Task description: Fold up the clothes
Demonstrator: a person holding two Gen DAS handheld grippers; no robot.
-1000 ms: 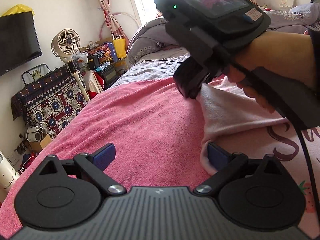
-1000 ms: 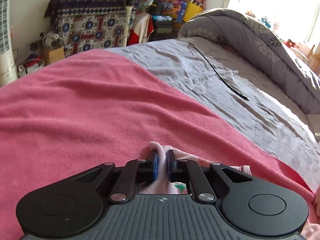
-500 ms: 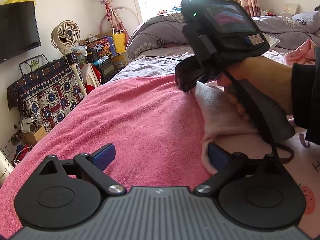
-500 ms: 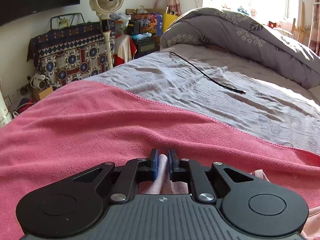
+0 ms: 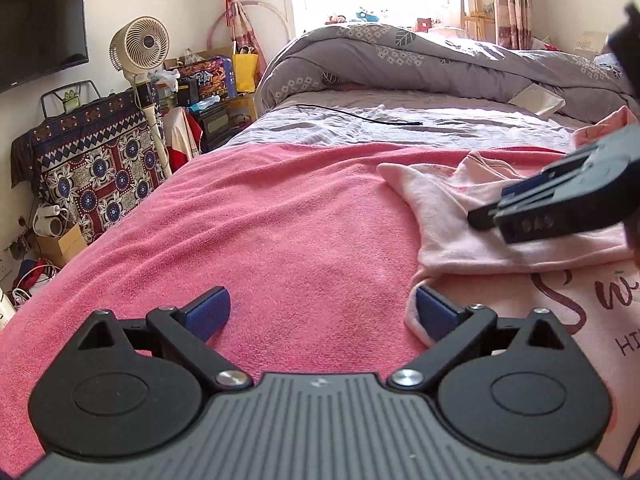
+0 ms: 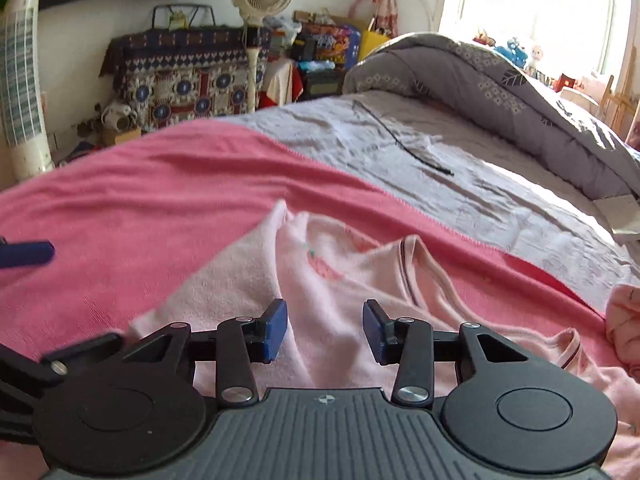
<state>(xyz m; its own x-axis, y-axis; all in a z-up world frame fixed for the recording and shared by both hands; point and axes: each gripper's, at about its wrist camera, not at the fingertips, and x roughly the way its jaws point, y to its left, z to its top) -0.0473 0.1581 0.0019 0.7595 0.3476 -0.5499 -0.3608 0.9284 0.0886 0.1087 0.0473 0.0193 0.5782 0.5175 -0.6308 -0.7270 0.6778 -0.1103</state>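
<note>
The bed carries a grey sheet, with a grey patterned duvet heaped at its far end. A pink towel is spread across the near part of the bed. On the towel's right side lies the pale pink garment, partly folded: one flap is turned over the printed front, and its striped collar faces the far end. A second pink item sits at the right edge of the right wrist view; its nature cannot be told.

Left gripper: jaws spread wide, holding nothing, low over the towel. Its right fingertip is just beside the garment's near left edge.

Right gripper: jaws parted, holding nothing, positioned over the folded flap of the garment.

Beyond the bed: a patterned cloth draped over furniture, a standing fan, and a thin black cable on the sheet.
</note>
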